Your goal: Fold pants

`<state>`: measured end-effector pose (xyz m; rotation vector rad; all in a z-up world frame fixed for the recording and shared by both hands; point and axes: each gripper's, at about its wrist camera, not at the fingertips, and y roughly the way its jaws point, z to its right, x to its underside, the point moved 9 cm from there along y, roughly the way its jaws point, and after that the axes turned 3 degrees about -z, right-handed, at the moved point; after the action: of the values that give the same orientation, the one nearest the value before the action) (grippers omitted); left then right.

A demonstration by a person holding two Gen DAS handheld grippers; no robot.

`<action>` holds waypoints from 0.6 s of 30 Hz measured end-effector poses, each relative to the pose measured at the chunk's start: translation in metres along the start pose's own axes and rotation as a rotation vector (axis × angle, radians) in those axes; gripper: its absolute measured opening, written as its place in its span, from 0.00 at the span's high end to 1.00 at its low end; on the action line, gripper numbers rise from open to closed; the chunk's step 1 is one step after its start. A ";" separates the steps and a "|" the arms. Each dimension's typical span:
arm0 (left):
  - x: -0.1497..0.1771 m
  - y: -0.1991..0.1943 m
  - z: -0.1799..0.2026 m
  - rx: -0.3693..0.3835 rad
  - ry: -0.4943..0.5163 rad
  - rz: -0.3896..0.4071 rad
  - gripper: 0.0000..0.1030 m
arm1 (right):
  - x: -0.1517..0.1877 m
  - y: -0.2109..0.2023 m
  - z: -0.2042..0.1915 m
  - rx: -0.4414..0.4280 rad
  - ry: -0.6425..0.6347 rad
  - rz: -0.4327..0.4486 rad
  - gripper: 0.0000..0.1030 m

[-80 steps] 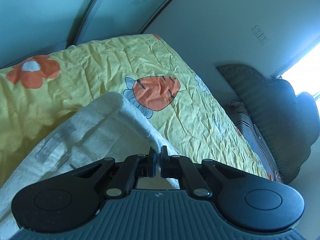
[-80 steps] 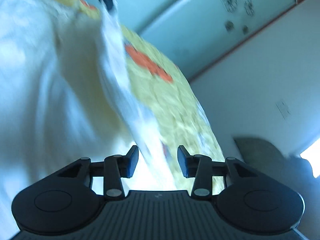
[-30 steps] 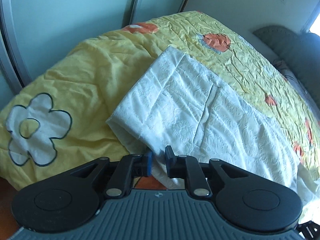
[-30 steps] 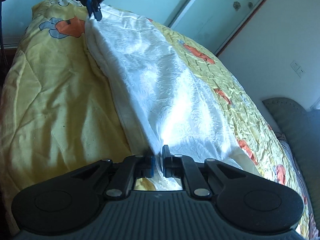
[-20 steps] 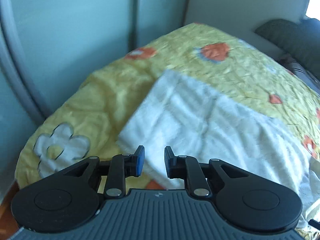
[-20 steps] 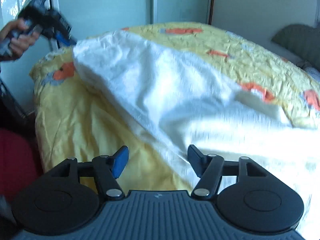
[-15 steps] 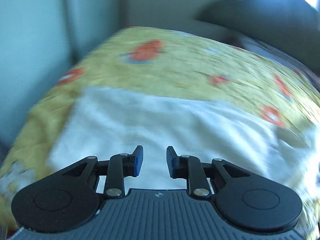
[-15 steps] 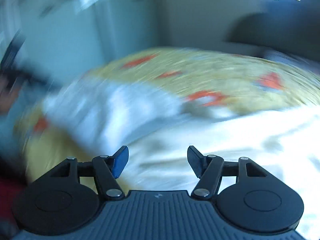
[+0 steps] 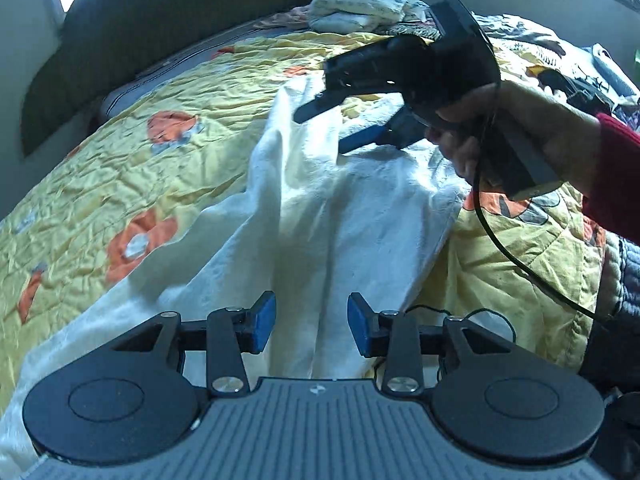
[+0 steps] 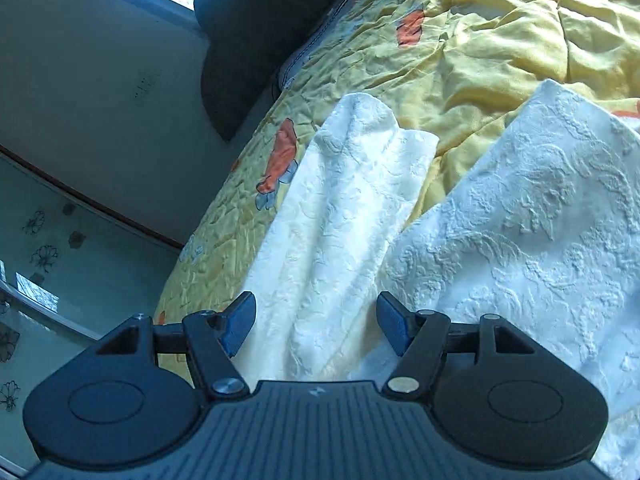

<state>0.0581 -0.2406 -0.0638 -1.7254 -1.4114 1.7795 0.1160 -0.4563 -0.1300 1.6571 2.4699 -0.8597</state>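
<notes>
The white textured pants (image 9: pixel 320 208) lie spread on the yellow quilt (image 9: pixel 132 168) that covers the bed, running from the near edge of the bed toward the headboard end. In the right wrist view the two legs (image 10: pixel 344 216) are separate at their ends: one narrower leg lies to the left with its hem rounded over, and the wider leg (image 10: pixel 532 216) lies to the right, with a wedge of bare quilt (image 10: pixel 472 80) between them. The left gripper (image 9: pixel 312 324) is released, its blue-padded jaws set apart above the near part of the pants; whether either pad touches the cloth cannot be told, and nothing sits between them. The right gripper (image 10: pixel 316 324) is likewise released, jaws wide, with the narrower leg lying below and between them; contact with the cloth cannot be confirmed. In the left wrist view the right gripper (image 9: pixel 332 128) appears from the side, held in the right hand (image 9: pixel 520 128), its fingers angled down over the far part of the pants, close to a raised fold of white cloth. A black cable (image 9: pixel 516 256) hangs from that gripper across the quilt. A dark headboard (image 9: pixel 152 28) stands at the far end of the bed, and a heap of light folded cloth (image 9: pixel 360 8) rests near it.
</notes>
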 end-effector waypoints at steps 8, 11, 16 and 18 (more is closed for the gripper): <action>-0.013 0.049 0.002 -0.080 0.018 -0.039 0.55 | -0.020 0.002 -0.002 -0.015 0.023 0.074 0.81; -0.019 0.053 -0.001 -0.101 0.019 -0.013 0.55 | -0.028 -0.010 -0.017 -0.065 0.002 0.123 0.81; -0.025 0.059 -0.009 -0.080 -0.052 0.041 0.56 | -0.031 -0.016 -0.022 -0.007 -0.066 0.118 0.81; -0.026 0.062 -0.014 -0.070 -0.090 0.033 0.65 | -0.026 -0.015 -0.009 0.029 -0.015 0.091 0.80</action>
<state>0.1019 -0.2842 -0.0941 -1.7323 -1.5068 1.8683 0.1165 -0.4775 -0.1076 1.7501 2.3627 -0.8982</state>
